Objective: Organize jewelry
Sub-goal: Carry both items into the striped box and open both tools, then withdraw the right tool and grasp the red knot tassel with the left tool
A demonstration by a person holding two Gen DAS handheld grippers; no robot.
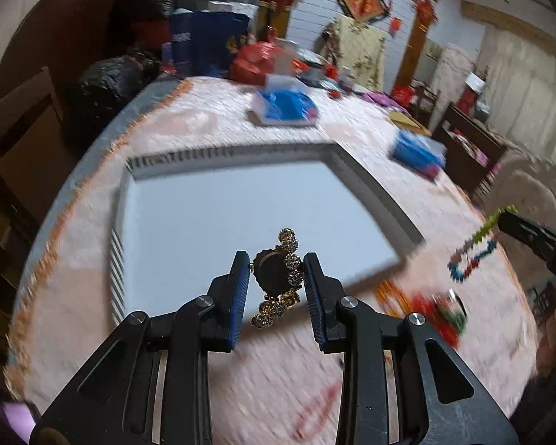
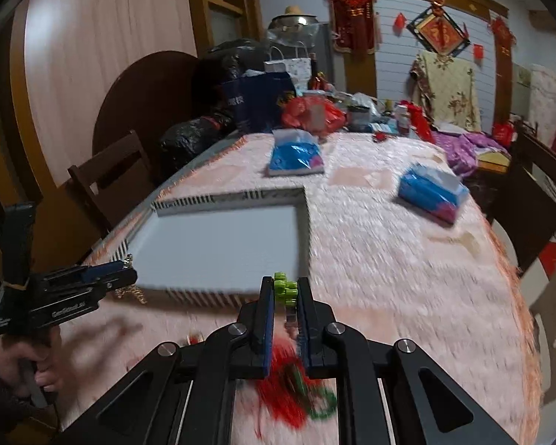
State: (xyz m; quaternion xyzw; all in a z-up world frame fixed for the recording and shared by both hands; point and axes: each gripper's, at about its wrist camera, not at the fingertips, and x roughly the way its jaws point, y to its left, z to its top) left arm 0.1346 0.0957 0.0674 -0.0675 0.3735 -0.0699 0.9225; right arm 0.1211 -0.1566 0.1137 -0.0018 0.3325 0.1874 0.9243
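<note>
My left gripper [image 1: 277,256] is shut on a gold rhinestone watch [image 1: 274,280] with a dark face, held above the near edge of a white tray [image 1: 233,154]. In the right wrist view that gripper [image 2: 128,276] shows at the left with the gold band [image 2: 133,293] dangling below it. My right gripper [image 2: 285,281] is shut on a beaded bracelet [image 2: 284,288] whose green beads stick out above the pads. In the left wrist view the right gripper [image 1: 506,220] holds the multicoloured bracelet [image 1: 470,256] over the pink cloth, right of the tray [image 2: 222,244].
A blurred red and green pile of jewelry [image 2: 296,382] lies on the pink fuzzy tablecloth [image 2: 389,278] under my right gripper. Two blue tissue packs [image 2: 296,155] [image 2: 432,191] sit beyond the tray. Bags and clutter crowd the table's far end. Wooden chairs [image 2: 107,174] flank the table.
</note>
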